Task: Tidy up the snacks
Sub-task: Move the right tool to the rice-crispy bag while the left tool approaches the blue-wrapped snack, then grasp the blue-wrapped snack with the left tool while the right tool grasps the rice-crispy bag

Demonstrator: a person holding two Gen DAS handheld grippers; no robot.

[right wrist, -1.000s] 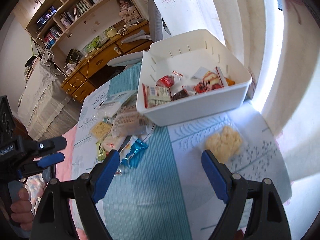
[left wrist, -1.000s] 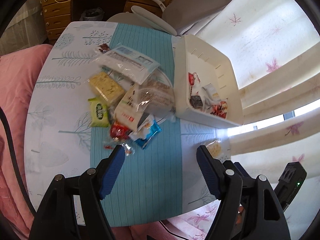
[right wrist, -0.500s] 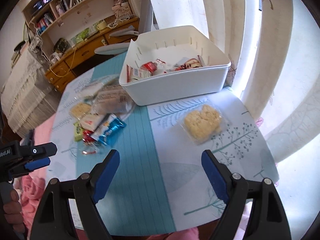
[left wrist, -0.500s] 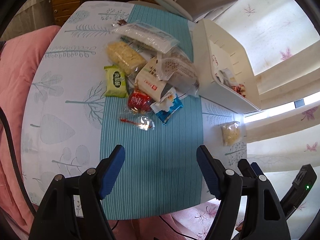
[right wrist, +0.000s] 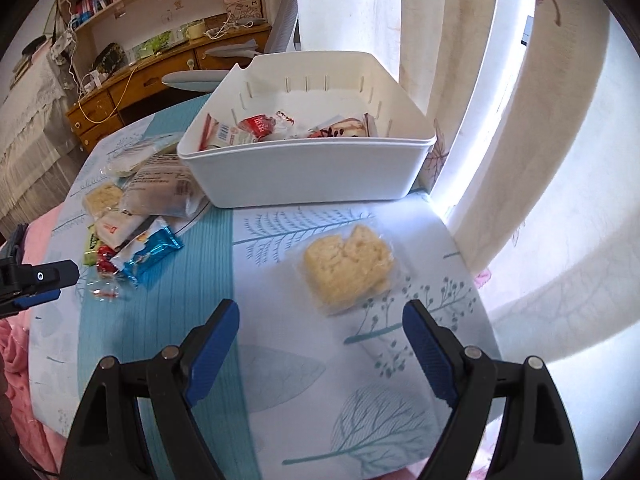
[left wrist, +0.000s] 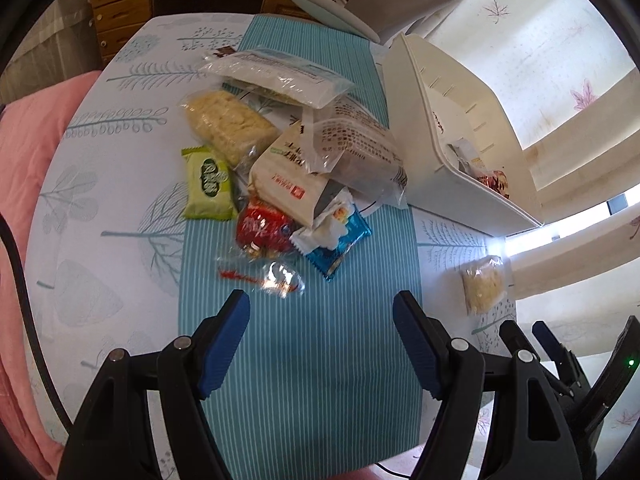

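Note:
A pile of snack packets lies on the teal runner: a clear wrapper with red print (left wrist: 266, 276), a red packet (left wrist: 262, 230), a blue-and-white packet (left wrist: 334, 238), a green packet (left wrist: 208, 184) and larger bags behind. My left gripper (left wrist: 322, 312) hangs open just short of the clear wrapper, nothing between its fingers. A white bin (right wrist: 304, 160) holding several snacks stands at the table's far right. A yellow crumbly snack in clear wrap (right wrist: 346, 266) lies alone in front of the bin. Just short of it my right gripper (right wrist: 320, 322) is open and empty.
The round table (right wrist: 360, 400) has a leaf-print cloth and ends close under both grippers. A pink cushion (left wrist: 24, 160) lies to the left. Curtains (right wrist: 500, 120) hang right behind the bin. A wooden desk, a chair and shelves stand beyond the table.
Both grippers have sunk toward the table. The left one now sits closer to the snack pile. The right one has tilted and the yellow snack has come nearer its fingers.

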